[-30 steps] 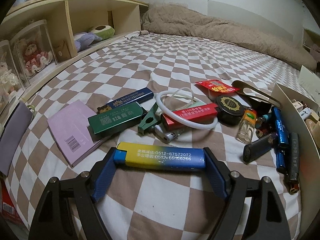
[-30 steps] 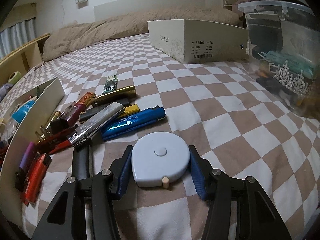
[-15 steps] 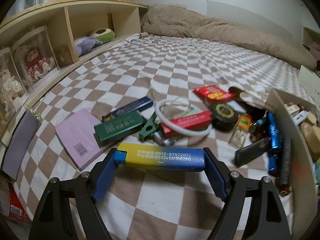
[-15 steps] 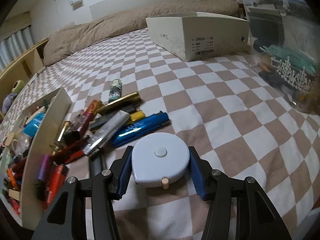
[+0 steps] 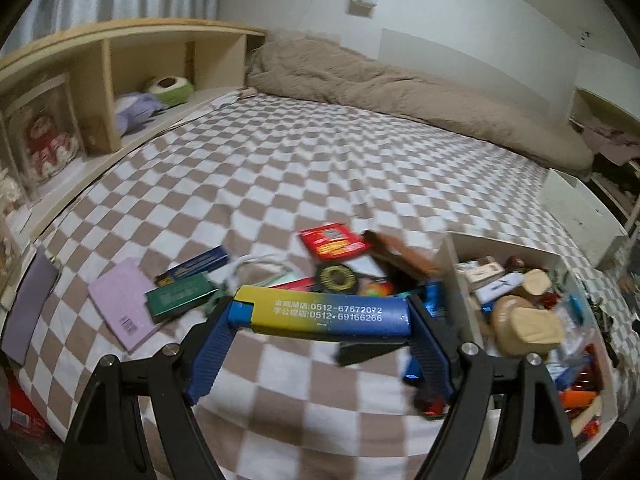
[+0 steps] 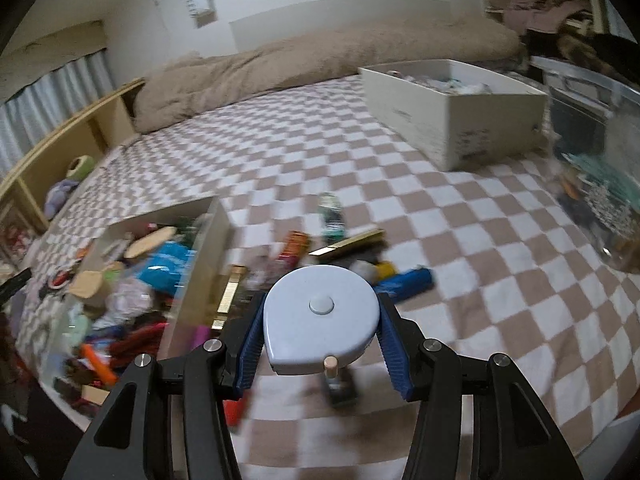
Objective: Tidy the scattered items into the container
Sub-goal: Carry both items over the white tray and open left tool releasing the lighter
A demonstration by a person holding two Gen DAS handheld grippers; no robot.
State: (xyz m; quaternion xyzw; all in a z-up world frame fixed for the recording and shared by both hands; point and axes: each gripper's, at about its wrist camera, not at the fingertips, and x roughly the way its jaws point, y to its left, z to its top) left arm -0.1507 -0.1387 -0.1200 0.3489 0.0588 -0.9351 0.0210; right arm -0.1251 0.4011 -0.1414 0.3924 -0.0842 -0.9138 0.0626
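Leftmost, only the left wrist view shows the wooden cubby shelf (image 5: 108, 92) along the bed's edge, the flat lilac booklet (image 5: 122, 306) and the dark green rectangular box (image 5: 180, 299) lying on the brown-and-white checked bedspread (image 5: 280, 168). The left hand-held gripper (image 5: 322, 318) clamps a long yellow-to-blue lighter (image 5: 322, 314) crosswise by its ends; white phone numbers run along its side, and it is raised above the bedspread, just left of the open white cardboard container (image 5: 456, 264), already crowded with small items. Between the lighter and the container wall lies a blurred heap of lighters and a red packet (image 5: 334, 240).

Only the right wrist view shows the same container's (image 6: 208, 256) far side, a gold bar-shaped lighter (image 6: 348, 243) and a blue cylindrical lighter (image 6: 408, 282) scattered right of it, then a second white box (image 6: 452, 120) and a clear plastic tub (image 6: 600, 160) at the right edge. The right hand-held gripper (image 6: 320, 326) holds a pale blue round tape measure (image 6: 320, 312), button upward, lifted beside the container. Open bedspread stretches beyond toward the beige duvet (image 6: 320, 56).
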